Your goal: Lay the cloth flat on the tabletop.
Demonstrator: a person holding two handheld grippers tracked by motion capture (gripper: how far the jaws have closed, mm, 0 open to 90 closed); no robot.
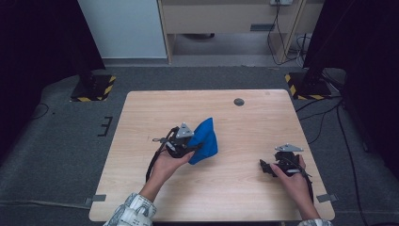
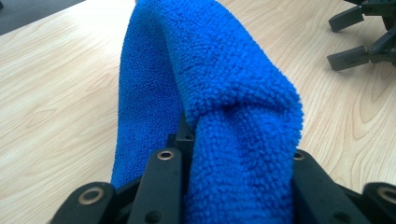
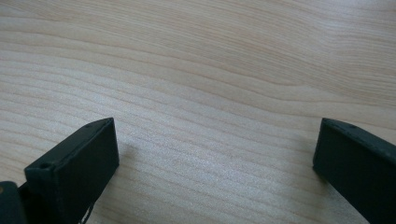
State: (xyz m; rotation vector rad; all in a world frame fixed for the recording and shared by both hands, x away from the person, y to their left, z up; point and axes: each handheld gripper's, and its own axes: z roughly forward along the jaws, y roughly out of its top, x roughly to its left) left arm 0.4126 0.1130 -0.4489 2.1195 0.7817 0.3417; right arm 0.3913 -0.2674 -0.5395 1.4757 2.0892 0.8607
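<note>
A blue terry cloth [image 1: 204, 141] hangs bunched in my left gripper [image 1: 190, 148], lifted off the wooden table [image 1: 244, 193] near its middle. In the left gripper view the black jaws hold a thick fold of the cloth [image 2: 224, 93] between them, and my left gripper [image 2: 233, 186] is shut on it. My right gripper [image 1: 266, 167] rests low at the table's right front, pointing left toward the cloth. Its jaws stand wide apart over bare wood, so my right gripper [image 3: 215, 158] is open with nothing between them. The right gripper [image 2: 355, 42] also shows far off in the left gripper view.
A small dark round disc [image 1: 239, 101] sits near the table's far edge. Two black stands with yellow-striped bases [image 1: 91, 89] [image 1: 306, 84] flank the far corners. Cables [image 1: 329, 113] lie on the grey floor to the right.
</note>
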